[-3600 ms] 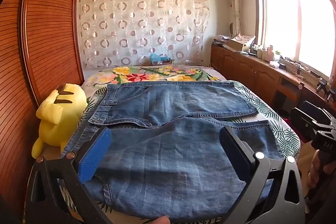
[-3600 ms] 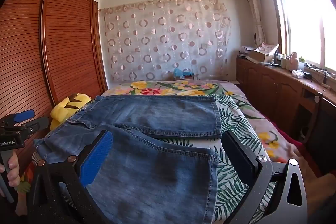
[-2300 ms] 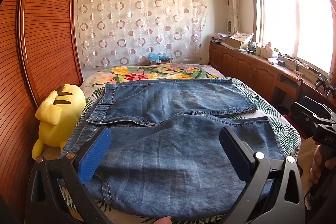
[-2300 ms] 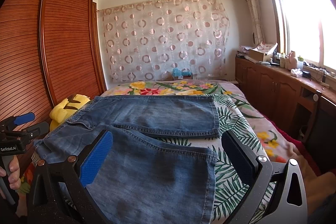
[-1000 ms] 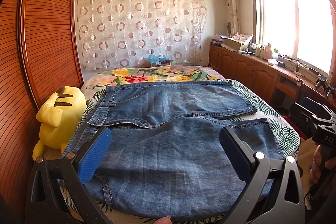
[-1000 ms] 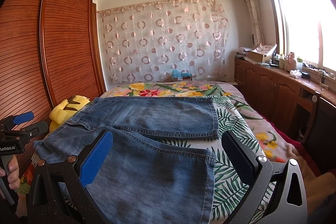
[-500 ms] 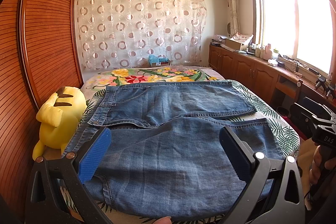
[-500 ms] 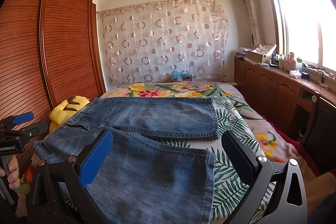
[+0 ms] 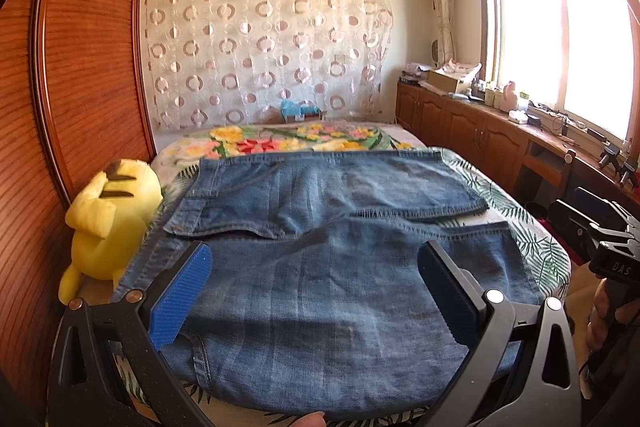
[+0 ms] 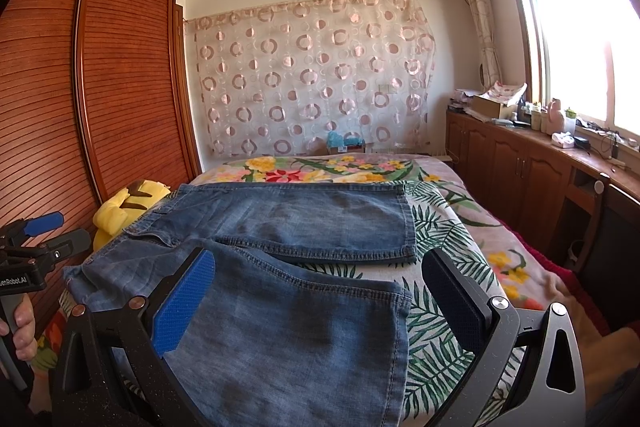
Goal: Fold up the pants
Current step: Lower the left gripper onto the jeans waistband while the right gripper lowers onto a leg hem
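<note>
Blue denim pants [image 9: 320, 267] lie spread flat on the bed, waistband at the left, both legs running to the right with the hems apart. They also show in the right wrist view [image 10: 288, 307]. My left gripper [image 9: 314, 283] is open and empty, held above the near leg by the waist end. My right gripper [image 10: 318, 291] is open and empty, above the near leg's hem end. Each gripper shows at the edge of the other's view, held in a hand.
The bed [image 10: 460, 251] has a floral and leaf sheet. A yellow plush toy [image 9: 108, 215] sits at the bed's left edge against the wooden wardrobe [image 9: 80, 87]. Wooden cabinets [image 10: 540, 167] with clutter run along the right under the window.
Almost nothing has changed. Both grippers hover in place with slight camera drift; the pants lie as before.
</note>
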`<state>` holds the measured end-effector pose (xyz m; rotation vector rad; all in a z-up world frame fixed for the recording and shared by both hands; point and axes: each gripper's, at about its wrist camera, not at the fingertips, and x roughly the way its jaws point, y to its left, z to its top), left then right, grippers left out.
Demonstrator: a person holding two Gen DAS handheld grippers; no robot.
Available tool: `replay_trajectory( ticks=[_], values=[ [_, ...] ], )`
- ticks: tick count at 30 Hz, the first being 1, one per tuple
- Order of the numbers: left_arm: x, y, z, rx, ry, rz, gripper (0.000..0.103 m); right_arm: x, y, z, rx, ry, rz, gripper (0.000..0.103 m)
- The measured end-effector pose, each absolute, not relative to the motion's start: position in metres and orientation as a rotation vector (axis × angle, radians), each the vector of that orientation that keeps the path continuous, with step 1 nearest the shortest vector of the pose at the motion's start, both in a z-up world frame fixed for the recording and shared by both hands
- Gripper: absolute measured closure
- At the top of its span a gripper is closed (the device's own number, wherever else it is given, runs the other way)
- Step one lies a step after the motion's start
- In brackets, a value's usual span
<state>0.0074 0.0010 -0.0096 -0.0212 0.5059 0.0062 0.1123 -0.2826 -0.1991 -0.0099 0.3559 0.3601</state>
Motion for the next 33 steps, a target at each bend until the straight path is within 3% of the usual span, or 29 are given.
replay_trajectory(
  ticks=[27, 33],
  values=[
    [0.004, 0.131, -0.057, -0.107, 0.645, 0.269, 0.0, 0.135, -0.291, -0.218, -0.098, 0.528, 0.329, 0.0],
    [-0.002, 0.153, -0.073, -0.149, 0.689, 0.28, 0.009, 0.139, -0.296, -0.232, -0.119, 0.596, 0.353, 0.003]
  ],
)
